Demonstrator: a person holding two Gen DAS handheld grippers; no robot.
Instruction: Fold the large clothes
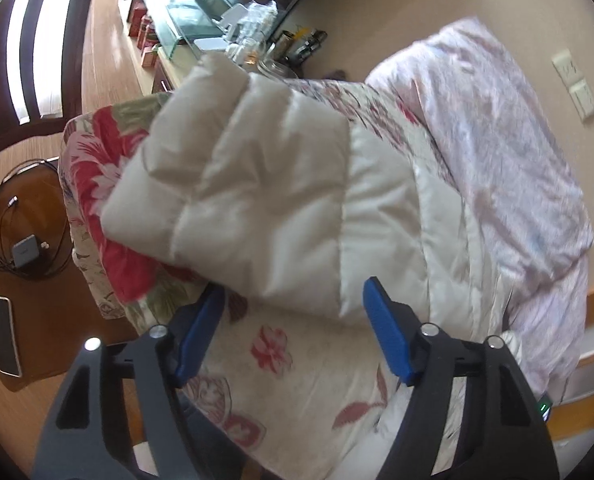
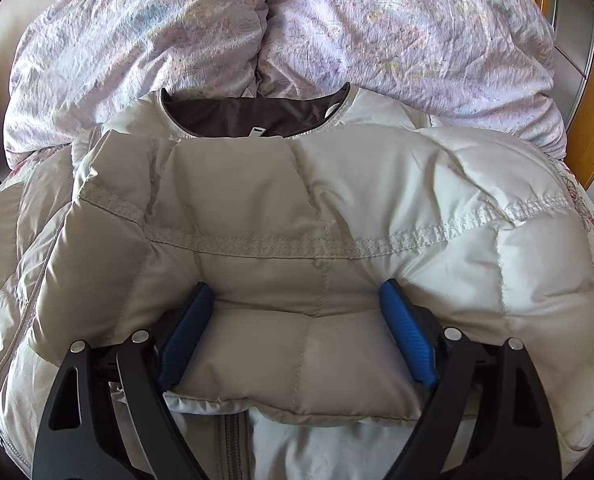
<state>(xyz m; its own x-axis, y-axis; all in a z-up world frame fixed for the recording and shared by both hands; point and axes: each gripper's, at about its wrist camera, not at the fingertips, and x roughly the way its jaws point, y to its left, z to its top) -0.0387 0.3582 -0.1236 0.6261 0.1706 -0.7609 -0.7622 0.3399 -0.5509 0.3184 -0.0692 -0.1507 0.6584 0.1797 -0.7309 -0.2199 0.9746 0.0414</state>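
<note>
- Both views are bright with daylight and need no lamp.
- In the left wrist view, light pours through the slatted window (image 1: 21, 48) at the upper left and lays pale glare on the wooden floor (image 1: 105, 40).
- The puffy jacket (image 1: 233, 184) in that view is smeared by motion blur, as is the lilac duvet (image 1: 509, 152).
- The right wrist view is sharp: the jacket's stitching (image 2: 281, 246) reads clearly, its right half sunlit, its left half in soft shade.
- Fisheye bending curves the edges, and dark vignette fills the corners.
</note>
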